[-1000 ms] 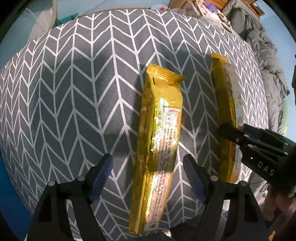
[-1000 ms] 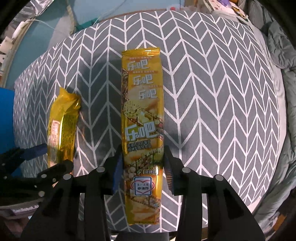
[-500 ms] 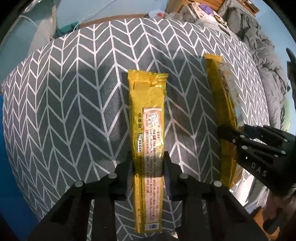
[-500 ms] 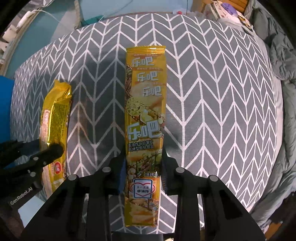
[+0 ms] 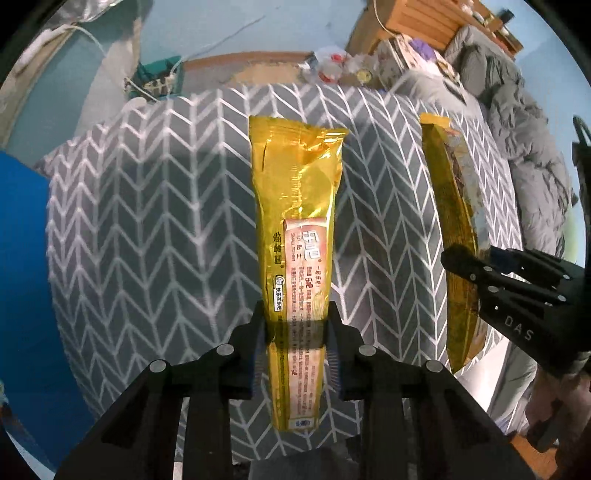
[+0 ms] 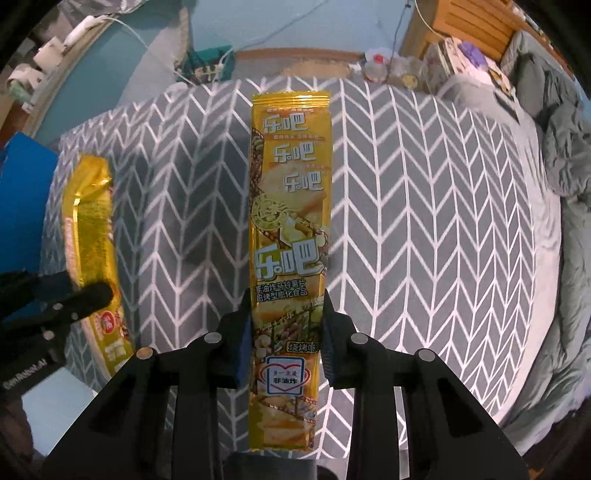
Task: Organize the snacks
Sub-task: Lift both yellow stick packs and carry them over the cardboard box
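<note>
Two long yellow snack packs hang above a grey chevron-patterned cushion (image 5: 155,229). My left gripper (image 5: 297,328) is shut on the back-side-up pack (image 5: 295,221), pads squeezing its lower part. My right gripper (image 6: 286,325) is shut on the printed front-side pack (image 6: 290,206), gripping near its lower third. In the left wrist view the right gripper (image 5: 517,306) shows at the right edge holding its pack (image 5: 454,236) edge-on. In the right wrist view the left gripper (image 6: 48,306) shows at the left edge with its pack (image 6: 90,236).
The cushion (image 6: 424,221) fills the middle of both views. A blue box (image 5: 22,266) stands at the left. Grey bedding (image 6: 569,155) lies to the right. A wooden crate (image 5: 417,22) and small clutter (image 5: 332,66) sit on the floor beyond the cushion.
The left gripper shut on its pack, which lay between open jaws before. Both grippers have risen with their packs, so the cushion looks smaller and the floor beyond shows.
</note>
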Motion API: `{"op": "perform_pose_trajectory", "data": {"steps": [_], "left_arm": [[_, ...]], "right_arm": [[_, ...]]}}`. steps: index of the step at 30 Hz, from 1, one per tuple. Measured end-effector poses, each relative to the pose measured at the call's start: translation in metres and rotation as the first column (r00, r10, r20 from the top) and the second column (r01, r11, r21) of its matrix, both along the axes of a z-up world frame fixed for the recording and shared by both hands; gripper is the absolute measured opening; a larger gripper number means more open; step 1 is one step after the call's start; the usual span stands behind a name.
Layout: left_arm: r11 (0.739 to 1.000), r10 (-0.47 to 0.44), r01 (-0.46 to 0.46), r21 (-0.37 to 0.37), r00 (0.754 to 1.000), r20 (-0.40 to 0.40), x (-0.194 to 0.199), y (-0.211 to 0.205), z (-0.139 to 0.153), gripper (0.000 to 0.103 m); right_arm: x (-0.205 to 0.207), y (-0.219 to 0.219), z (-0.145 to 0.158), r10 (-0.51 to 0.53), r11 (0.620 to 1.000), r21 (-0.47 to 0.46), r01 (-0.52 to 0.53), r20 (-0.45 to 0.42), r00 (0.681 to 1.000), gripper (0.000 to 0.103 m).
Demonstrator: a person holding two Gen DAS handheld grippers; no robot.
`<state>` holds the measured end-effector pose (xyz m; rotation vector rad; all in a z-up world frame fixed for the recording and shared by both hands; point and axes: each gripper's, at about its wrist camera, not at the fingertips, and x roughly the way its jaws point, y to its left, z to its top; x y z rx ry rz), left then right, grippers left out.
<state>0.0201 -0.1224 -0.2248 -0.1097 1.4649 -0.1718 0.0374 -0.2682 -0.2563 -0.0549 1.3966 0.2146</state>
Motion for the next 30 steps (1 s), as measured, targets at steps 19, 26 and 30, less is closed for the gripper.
{"op": "perform_pose_trajectory", "data": {"steps": [19, 26, 30], "left_arm": [[0.993, 0.115, -0.113, -0.025, 0.985, 0.131, -0.012, 0.071, 0.073, 0.029], [0.984, 0.178, -0.175, -0.034, 0.971, 0.158, -0.026, 0.103, 0.095, 0.029], [0.974, 0.226, -0.223, -0.035, 0.959, 0.174, -0.037, 0.126, 0.106, 0.029]], "right_arm": [[0.009, 0.055, 0.058, 0.149, 0.987, 0.042, -0.155, 0.115, 0.982, 0.029], [0.01, 0.09, 0.074, 0.224, 0.969, 0.075, -0.236, 0.139, 0.965, 0.029], [0.013, 0.115, 0.084, 0.274, 0.952, 0.097, -0.29, 0.15, 0.95, 0.029]]}}
